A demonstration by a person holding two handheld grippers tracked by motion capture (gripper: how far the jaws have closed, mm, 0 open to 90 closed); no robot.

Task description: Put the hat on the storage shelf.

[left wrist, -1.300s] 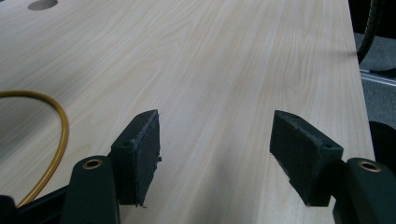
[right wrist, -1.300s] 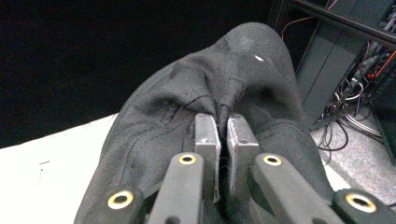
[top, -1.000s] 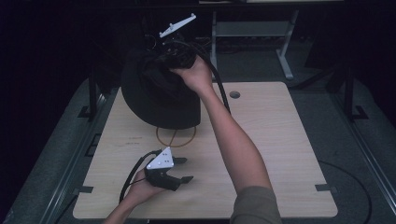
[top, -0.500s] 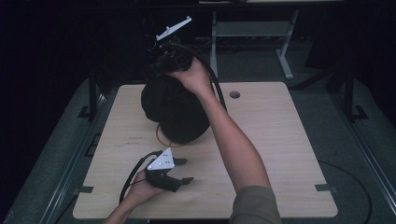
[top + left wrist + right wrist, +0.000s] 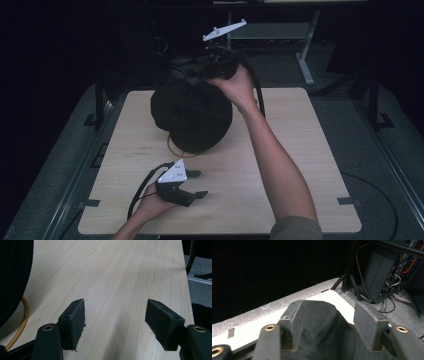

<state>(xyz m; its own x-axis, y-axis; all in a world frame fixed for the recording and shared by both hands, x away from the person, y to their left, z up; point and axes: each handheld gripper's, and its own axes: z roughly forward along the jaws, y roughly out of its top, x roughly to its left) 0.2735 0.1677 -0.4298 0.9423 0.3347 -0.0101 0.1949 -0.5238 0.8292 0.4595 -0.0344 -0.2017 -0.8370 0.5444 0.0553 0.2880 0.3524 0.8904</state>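
Hat (image 5: 192,117): black, soft and floppy, knit-looking where its ribbed side shows in the left gripper view; it sits at the far middle of the bench (image 5: 300,165), its top edge pulled up toward my right hand.
Where the hat hangs: lower part slumped on the wood, upper fold raised off it, so I judge it half lifted, not clear.
Right hand-held gripper (image 5: 212,65): held high over the far edge; in the right gripper view dark cloth bulges up between the two pads, which stand somewhat apart, so I read it as pinching a thick fold of hat.
Doing the lift well: I would keep the pinch firm and raise straight up and slowly, since a limp fold can slide out; I would watch that the brim does not drag the ring along.
Ring (image 5: 172,146): thin orange-yellow loop peeping from under the hat's near edge, flat on the wood.
Left hand-held gripper (image 5: 197,184): resting low on the near left of the bench, pads wide apart with bare wood between them, holding nothing.
Left's use: ready to pin the ring or steady the hat if it swings.
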